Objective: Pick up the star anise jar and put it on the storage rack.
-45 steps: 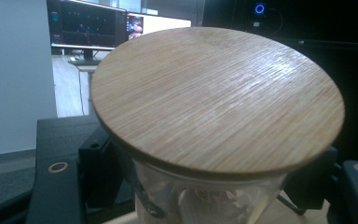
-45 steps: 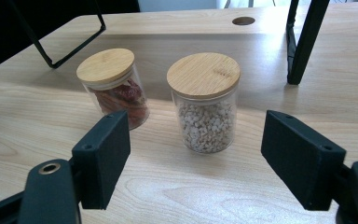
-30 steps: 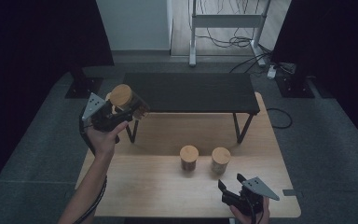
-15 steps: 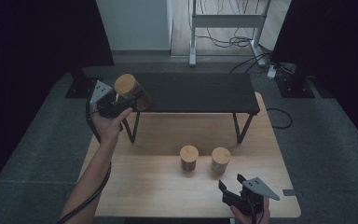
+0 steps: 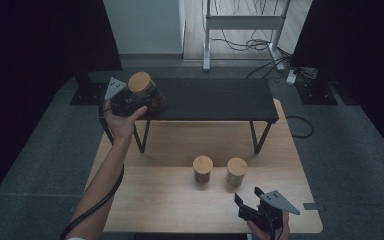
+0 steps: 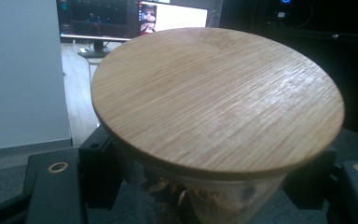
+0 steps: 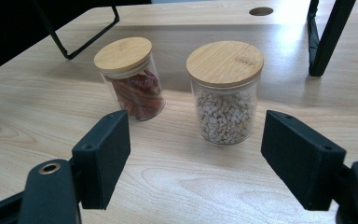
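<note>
Jar (image 5: 145, 92) with a bamboo lid sits clamped in my left gripper (image 5: 130, 102), tilted above the left end of the black shelf (image 5: 215, 100). Rightward, two lidded jars (image 5: 203, 169) stand side by side on the wooden table (image 5: 145, 200). My right gripper (image 7: 193, 154) hangs wide open, holding nothing, just before them.

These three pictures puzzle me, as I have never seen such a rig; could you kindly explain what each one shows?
A person holds a two-jaw tool in each hand. The high view looks down on a wooden table with a black shelf. The left gripper grips a wooden-lidded glass jar over the shelf's left end; its own camera looks onto that lid. The right gripper waits open near the front edge; its camera faces a jar of red pieces and a jar of pale grains.
</note>
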The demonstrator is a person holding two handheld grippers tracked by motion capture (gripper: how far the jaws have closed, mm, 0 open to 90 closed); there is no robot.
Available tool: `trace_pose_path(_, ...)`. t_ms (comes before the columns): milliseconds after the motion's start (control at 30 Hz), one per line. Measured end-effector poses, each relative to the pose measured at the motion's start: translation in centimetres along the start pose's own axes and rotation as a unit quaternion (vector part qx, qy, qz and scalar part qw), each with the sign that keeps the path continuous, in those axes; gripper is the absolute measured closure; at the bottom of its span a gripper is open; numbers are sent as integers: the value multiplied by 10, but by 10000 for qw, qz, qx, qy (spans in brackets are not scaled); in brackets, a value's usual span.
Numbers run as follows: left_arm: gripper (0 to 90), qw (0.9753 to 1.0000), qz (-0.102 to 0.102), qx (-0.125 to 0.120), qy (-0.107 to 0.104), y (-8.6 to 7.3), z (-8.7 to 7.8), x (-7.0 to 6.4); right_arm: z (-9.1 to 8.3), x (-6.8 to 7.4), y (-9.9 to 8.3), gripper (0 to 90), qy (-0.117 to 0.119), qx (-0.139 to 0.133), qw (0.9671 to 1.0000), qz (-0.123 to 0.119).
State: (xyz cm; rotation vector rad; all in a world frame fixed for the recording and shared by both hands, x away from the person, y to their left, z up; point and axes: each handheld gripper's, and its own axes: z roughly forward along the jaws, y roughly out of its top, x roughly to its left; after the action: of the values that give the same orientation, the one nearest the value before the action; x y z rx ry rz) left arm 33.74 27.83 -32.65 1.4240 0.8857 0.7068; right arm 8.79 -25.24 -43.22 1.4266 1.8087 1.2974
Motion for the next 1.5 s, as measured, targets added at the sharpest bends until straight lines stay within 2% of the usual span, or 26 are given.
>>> trace_pose_path(200,274,9999,87,81,60,4,7,2,-2,1,0,241,-20,-5,10000,-4)
trace_pose_path(467,274,9998,40,124,123,5,13,2,-3,2,0,241,-26,-33,10000,-22)
trace_pose_path(600,273,9996,110,192,195,8,20,-3,-3,3,0,241,-21,-42,10000,-40)
trace_pose_path(867,273,9978,425,361,353,14,35,-16,-4,5,0,241,3,-63,9999,-85)
trace_pose_path(1033,273,9978,352,376,410,15,36,-18,-7,5,0,241,-4,-111,9999,-108)
trace_pose_path(1233,272,9975,386,384,454,14,39,-20,-10,6,0,241,-15,-157,9998,-135)
trace_pose_path(1500,269,9978,392,358,389,13,40,-18,-9,6,-1,240,-12,-151,9998,-131)
